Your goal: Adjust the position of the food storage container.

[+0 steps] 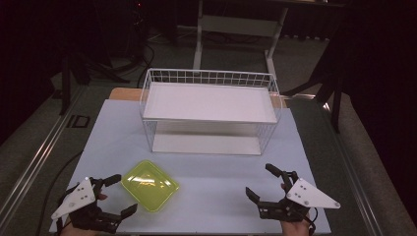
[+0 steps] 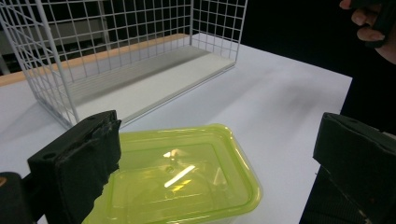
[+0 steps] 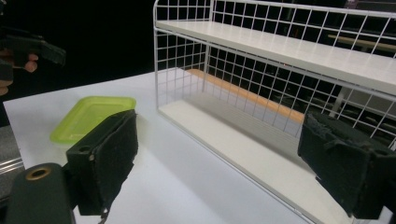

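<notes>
Both grippers' jaws stand wide apart on nothing, my left gripper (image 1: 116,195) at the near-left corner of the white table (image 1: 211,172) and my right gripper (image 1: 261,183) near right. From the high view I see dark floor around the table; the wire shelf rack (image 1: 209,110) stands far centre. Just beside my left gripper lies the yellow-green lid (image 1: 149,185), its near edge cut off in the left gripper view.

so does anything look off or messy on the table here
Nothing stands out. The green container lies flat on the table, turned at an angle to its edges, and the wire rack stands upright with bare shelves.
</notes>
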Action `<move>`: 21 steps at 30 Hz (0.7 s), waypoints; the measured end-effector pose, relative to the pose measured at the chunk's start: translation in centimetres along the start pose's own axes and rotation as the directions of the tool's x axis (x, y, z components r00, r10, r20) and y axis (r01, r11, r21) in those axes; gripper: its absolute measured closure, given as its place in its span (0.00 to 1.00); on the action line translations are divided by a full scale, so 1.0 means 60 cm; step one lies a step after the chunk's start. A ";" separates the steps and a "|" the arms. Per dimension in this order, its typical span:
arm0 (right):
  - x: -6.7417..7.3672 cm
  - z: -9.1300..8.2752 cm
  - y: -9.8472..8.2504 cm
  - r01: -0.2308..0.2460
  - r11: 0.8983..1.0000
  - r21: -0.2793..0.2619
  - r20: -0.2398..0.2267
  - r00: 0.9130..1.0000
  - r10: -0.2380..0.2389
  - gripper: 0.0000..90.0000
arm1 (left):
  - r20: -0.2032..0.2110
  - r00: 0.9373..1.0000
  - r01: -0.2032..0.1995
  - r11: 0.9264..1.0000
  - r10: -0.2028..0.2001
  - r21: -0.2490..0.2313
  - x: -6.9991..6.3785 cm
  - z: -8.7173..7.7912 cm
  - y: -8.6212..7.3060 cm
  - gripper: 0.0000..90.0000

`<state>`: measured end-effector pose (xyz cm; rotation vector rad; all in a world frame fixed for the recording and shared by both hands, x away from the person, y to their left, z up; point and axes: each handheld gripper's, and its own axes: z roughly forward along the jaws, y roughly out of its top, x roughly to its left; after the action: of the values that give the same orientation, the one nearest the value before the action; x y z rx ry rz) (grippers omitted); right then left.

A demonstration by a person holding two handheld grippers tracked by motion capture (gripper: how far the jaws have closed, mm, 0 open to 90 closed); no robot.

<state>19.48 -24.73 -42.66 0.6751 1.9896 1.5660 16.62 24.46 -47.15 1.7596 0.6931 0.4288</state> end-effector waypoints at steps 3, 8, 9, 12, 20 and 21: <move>0.000 0.000 0.003 0.000 1.000 -0.008 -0.002 1.000 0.000 0.14 | 0.009 1.000 -0.002 1.000 0.002 0.001 0.000 0.000 0.006 0.02; 0.001 0.002 0.014 -0.006 1.000 -0.027 -0.004 1.000 0.006 0.14 | 0.020 1.000 -0.009 1.000 0.010 -0.022 0.001 -0.004 0.027 0.02; 0.001 0.002 0.014 -0.006 1.000 -0.027 -0.004 1.000 0.006 0.14 | 0.020 1.000 -0.009 1.000 0.010 -0.022 0.001 -0.004 0.027 0.02; 0.002 0.007 0.015 -0.013 1.000 -0.023 -0.013 1.000 0.013 0.14 | 0.007 1.000 -0.018 1.000 0.018 -0.008 0.007 -0.004 0.033 0.02; 0.008 0.012 0.016 -0.011 1.000 -0.017 -0.026 1.000 0.011 0.14 | -0.070 0.998 -0.008 0.999 0.010 0.041 0.068 -0.015 0.040 0.31; 0.008 0.012 0.016 -0.011 1.000 -0.017 -0.026 1.000 0.011 0.14 | -0.079 0.997 -0.004 0.999 0.007 0.048 0.076 -0.016 0.039 0.31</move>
<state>19.68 -23.70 -41.93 0.6633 1.9917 1.6041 20.06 27.71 -44.90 1.7970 0.7604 0.4920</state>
